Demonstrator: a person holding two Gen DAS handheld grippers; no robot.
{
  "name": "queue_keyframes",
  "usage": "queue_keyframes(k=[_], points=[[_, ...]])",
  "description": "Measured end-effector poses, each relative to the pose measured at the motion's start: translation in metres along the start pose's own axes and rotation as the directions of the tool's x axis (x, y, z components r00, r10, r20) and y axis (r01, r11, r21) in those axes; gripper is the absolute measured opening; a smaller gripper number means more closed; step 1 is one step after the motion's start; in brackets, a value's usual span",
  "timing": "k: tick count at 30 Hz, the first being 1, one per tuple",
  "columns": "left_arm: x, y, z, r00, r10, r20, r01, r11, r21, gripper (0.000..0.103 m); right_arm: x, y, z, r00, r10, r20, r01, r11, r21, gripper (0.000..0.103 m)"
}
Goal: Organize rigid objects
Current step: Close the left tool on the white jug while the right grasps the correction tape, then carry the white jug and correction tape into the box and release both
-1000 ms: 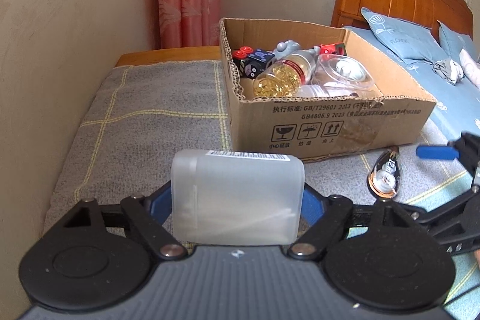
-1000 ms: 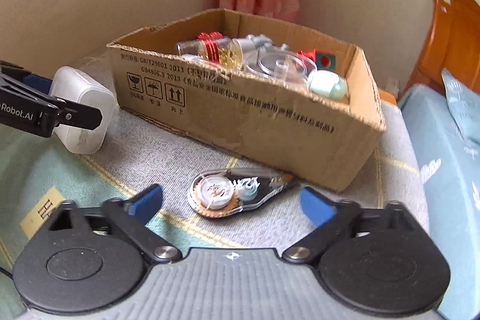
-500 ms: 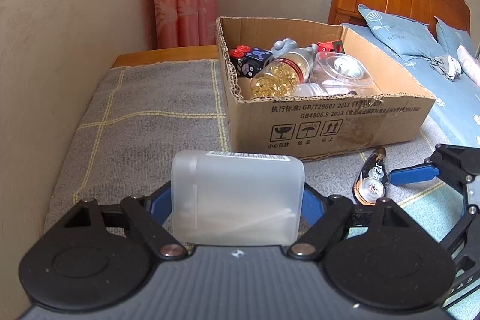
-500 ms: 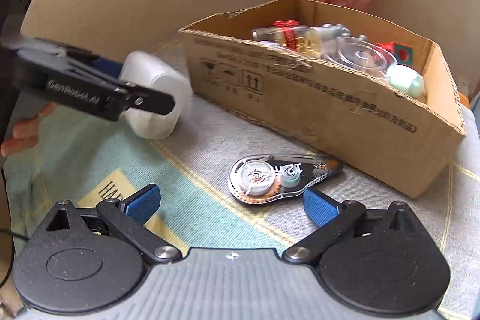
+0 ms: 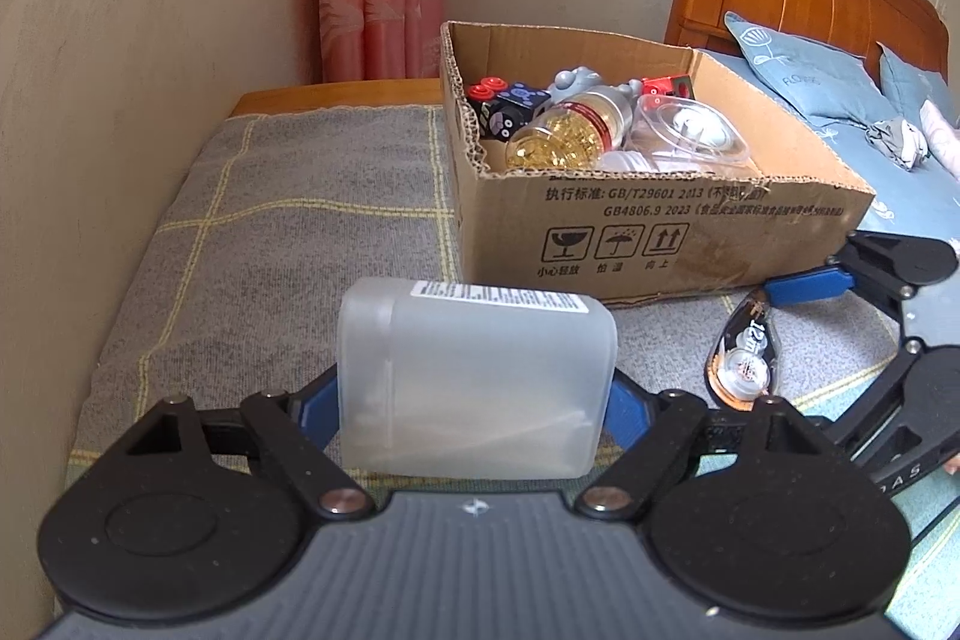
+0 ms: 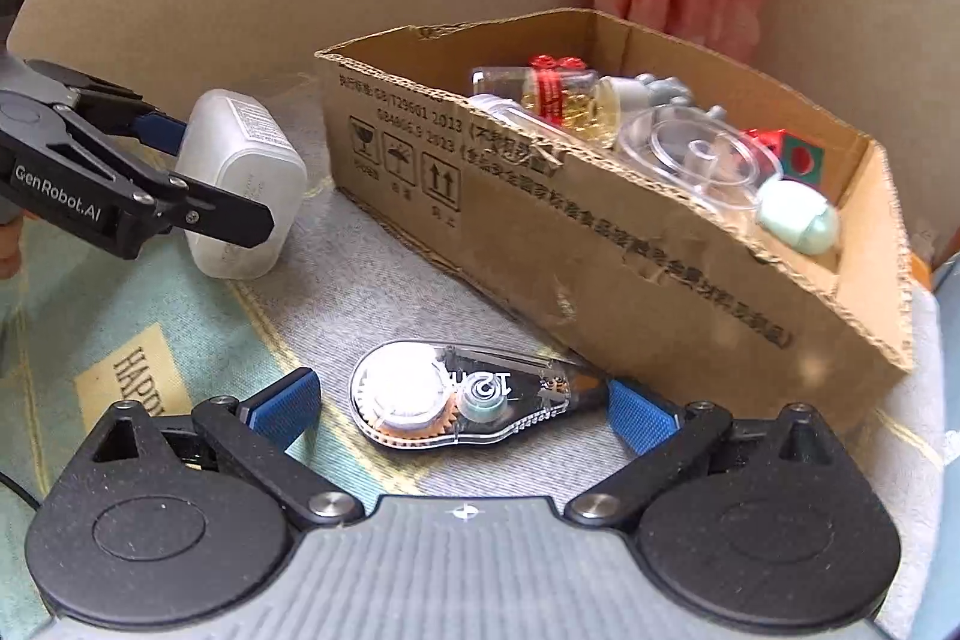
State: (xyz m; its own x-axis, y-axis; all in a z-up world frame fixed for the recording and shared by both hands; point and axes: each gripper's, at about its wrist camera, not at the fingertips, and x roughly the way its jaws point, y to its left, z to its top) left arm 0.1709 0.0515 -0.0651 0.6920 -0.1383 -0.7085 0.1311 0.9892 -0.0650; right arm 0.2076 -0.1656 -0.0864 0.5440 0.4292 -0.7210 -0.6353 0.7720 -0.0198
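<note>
My right gripper [image 6: 459, 415], spread open, straddles the clear teardrop correction-tape dispenser [image 6: 456, 400], long axis three-to-nine o'clock; left gripper [image 5: 474, 400] grips the frosted plastic box [image 5: 474, 376].

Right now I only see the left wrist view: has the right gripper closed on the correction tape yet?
Observer: No, the right gripper is open, one blue pad off each end of the correction tape, which lies flat on the cloth.
Operator: What's in the box end nearest it?
Observer: A pale green egg-shaped item lies in that corner of the cardboard box, next to a clear round lid.
</note>
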Motion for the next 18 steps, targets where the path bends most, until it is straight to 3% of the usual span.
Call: queue_keyframes(k=[7, 14, 18], points=[[-0.001, 0.000, -0.002, 1.000, -0.003, 0.001, 0.003, 1.000, -0.004, 0.084, -0.002, 0.021, 0.004, 0.995, 0.085, -0.053, -0.090, 0.991, -0.101, 0.103], [-0.001, -0.001, -0.004, 1.000, 0.007, 0.007, -0.007, 1.000, -0.007, 0.083, 0.004, 0.019, 0.008, 0.998, 0.059, -0.034, -0.061, 0.996, -0.069, 0.103], [-0.002, 0.001, -0.005, 1.000, 0.002, 0.001, -0.002, 1.000, -0.010, 0.083, -0.002, 0.024, 0.009, 0.998, 0.051, -0.034, -0.053, 0.996, -0.068, 0.093]])
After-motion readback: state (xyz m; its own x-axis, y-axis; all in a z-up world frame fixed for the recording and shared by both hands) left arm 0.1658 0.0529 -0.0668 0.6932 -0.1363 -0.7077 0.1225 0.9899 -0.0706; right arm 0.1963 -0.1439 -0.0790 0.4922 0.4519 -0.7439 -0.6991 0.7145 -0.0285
